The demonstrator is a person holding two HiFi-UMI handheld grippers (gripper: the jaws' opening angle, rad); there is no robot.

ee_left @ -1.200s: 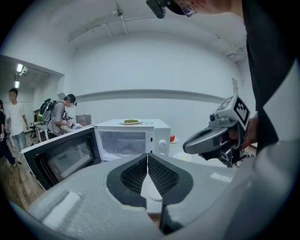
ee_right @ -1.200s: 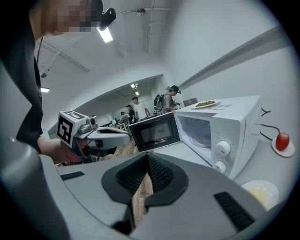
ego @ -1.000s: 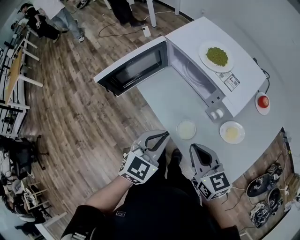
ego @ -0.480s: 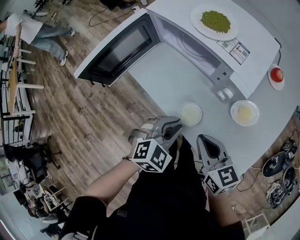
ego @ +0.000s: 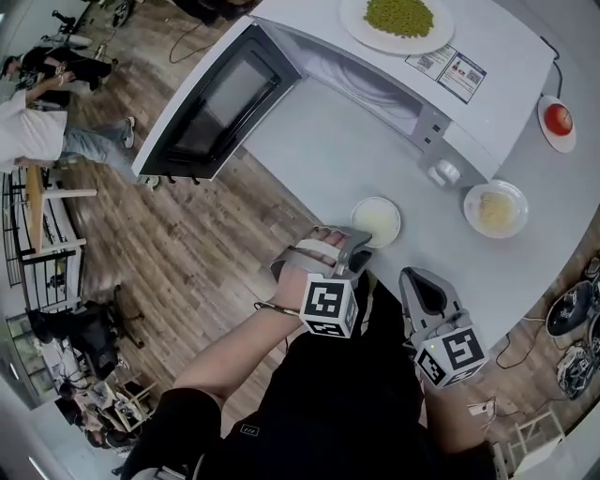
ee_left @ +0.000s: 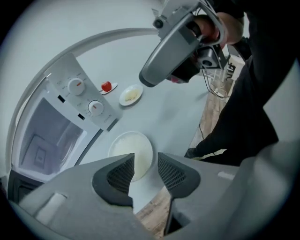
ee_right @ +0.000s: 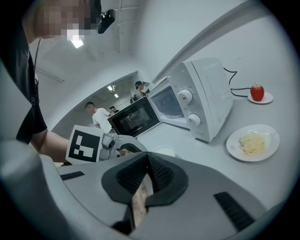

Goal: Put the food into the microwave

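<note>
The left gripper [ee_left: 145,164] pointed steeply down at the near edge of the table [ego: 328,159]; its jaws had just been opening and stood apart, with nothing pressed between the pads. Just beyond its tips lay the round dish of pale food [ee_left: 130,145], flat and open side up on the table; being circular, it showed no long axis or heading. The dish lay apart from the pads, and its near rim was hidden behind the left one. Beside the left gripper, towards the person's right, the right gripper [ee_right: 147,157] was held nearer level with its jaws together and nothing clamped. Farther out from the dish stood the microwave [ego: 487,103], its long axis running crosswise to the left gripper's line; its door [ego: 211,103] was swung wide open at the far-left end, and the cavity faced the bare table between it and the dish. A plate of green peas [ego: 397,19] rested on the microwave's top. To the right of the right gripper's line lay a plate of yellow food [ego: 495,208], and beyond it a red fruit [ego: 558,117] on a small saucer.
</note>
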